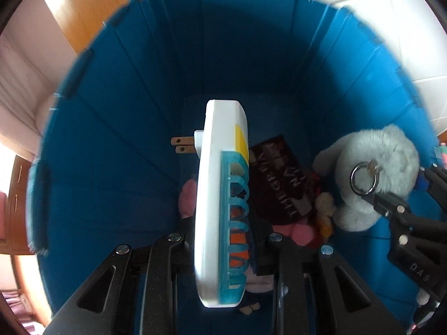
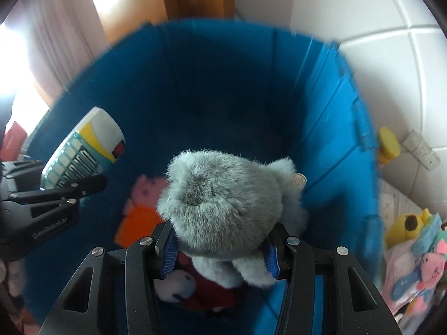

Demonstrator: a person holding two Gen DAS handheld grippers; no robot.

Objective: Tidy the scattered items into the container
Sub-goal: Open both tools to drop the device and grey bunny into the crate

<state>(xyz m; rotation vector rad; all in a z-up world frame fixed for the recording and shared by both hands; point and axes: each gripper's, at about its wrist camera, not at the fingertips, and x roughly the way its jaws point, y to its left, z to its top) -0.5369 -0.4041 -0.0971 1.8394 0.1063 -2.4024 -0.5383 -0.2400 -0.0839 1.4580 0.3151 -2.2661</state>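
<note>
Already both grippers were over the mouth of the blue bin, each with something clamped between its fingers. Left gripper: closed on a white plug-in device with a translucent blue grille, held edge-up, its two metal prongs pointing left, above the bin's floor. Right gripper: closed on a grey plush toy, fingers pressed into the fur on either side; a metal ring showed on the toy in the left wrist view. Both items were inside the bin's walls but not set down.

Lying at the bottom: a dark red book, a pink plush, something orange, and a red-and-white soft toy under the grey one.

Outside the bin, right wrist view, right edge: a yellow plush, a pink pig toy, and other small soft things on a pale cloth, plus a yellow object by the rim.

Judgement: task well under way, not finished. Two items were held above the drop; several strays remained outside.
</note>
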